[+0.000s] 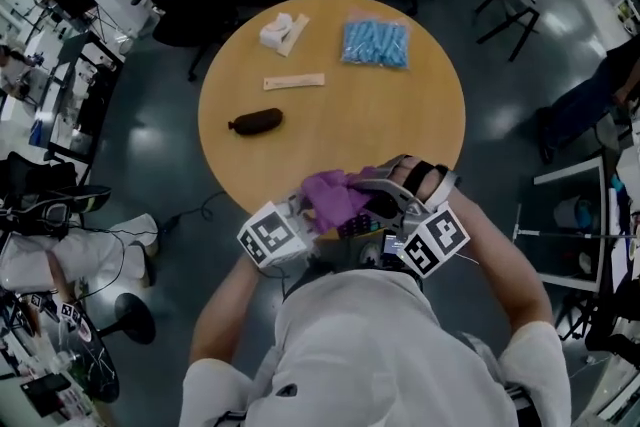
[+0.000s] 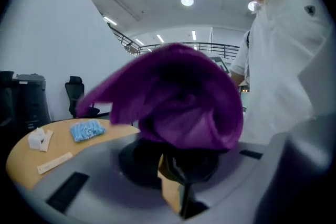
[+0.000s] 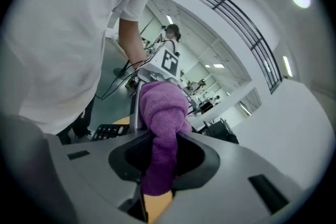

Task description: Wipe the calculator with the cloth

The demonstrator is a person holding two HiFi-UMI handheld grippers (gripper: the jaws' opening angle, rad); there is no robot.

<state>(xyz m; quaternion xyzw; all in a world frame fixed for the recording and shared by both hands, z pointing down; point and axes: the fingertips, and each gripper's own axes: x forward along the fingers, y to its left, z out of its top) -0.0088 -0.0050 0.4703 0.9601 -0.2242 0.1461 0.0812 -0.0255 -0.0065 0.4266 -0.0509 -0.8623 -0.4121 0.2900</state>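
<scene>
Head view: the calc (image 1: pixel 362 227) is low down, close to the person's tummy, over the near edge of the round table (image 1: pixel 400 115). Only a small dark bit w/ keys shows. The purple cloth (image 1: pixel 335 198) lies on top of the rest. Both sit btw the two claws' marker cubes.

Left gripper view: the left claw (image 2: pixel 179 183) has its jaws nearly together. They pinch a thin dark thing seen edge-on, which looks like the calc. It sticks straight out from the jaws, w/ its long side running away from the claw, and its far end is under the cloth. The cloth is a big, blurry purple lump just past the jaw tips.

Right gripper view: the right claw (image 3: pixel 155 191) is squeezed tight on the cloth. A strip of cloth runs down btw its jaws, and the rest bunches up like a fist past the tips. The calc shows to the left of that bunch, beside the left claw's grey fingers. Its key side faces up toward this camera, and it's tilted, not flat. Its long side goes across the view, w/ one end at the left claw. Can't tell which end has the screen.

Far side of the table, well apart from all this: a blue packet (image 1: pixel 375 42), a dark brown lump (image 1: pixel 256 122) and a thin tan strip (image 1: pixel 294 82).
</scene>
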